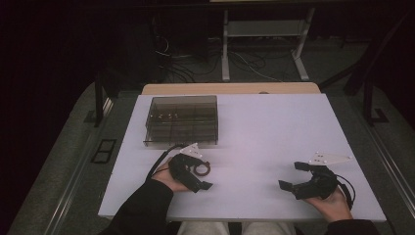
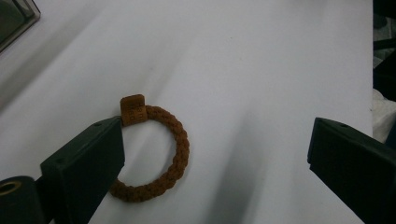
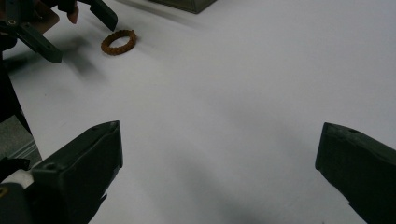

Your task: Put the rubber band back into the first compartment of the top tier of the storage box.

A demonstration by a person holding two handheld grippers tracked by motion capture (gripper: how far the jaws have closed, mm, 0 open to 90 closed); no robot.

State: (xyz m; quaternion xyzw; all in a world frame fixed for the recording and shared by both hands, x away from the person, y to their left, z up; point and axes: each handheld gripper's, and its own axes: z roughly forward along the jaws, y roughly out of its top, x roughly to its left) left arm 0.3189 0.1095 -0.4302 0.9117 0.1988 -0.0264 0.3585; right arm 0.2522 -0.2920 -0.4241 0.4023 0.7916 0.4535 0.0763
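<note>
A brown braided ring [image 1: 201, 169] with a small square tag lies flat on the white table [image 1: 274, 127], near the front left. My left gripper [image 1: 205, 172] is open around it, the jaws spread wide. In the left gripper view the ring [image 2: 183, 142] lies just beside the left jaw, partly hidden behind it, and nothing presses on it. My right gripper [image 1: 291, 175] is open at the front right, with bare table between its jaws. The right gripper view shows the ring [image 3: 105, 45] far off, with the left gripper [image 3: 79, 32] around it.
A dark see-through box [image 1: 182, 120] with inner compartments stands at the table's back left, just beyond the left gripper; its corner [image 2: 14, 18] appears in the left gripper view. A wooden edge [image 1: 230, 88] runs behind the table. Cables and desk legs lie on the floor beyond.
</note>
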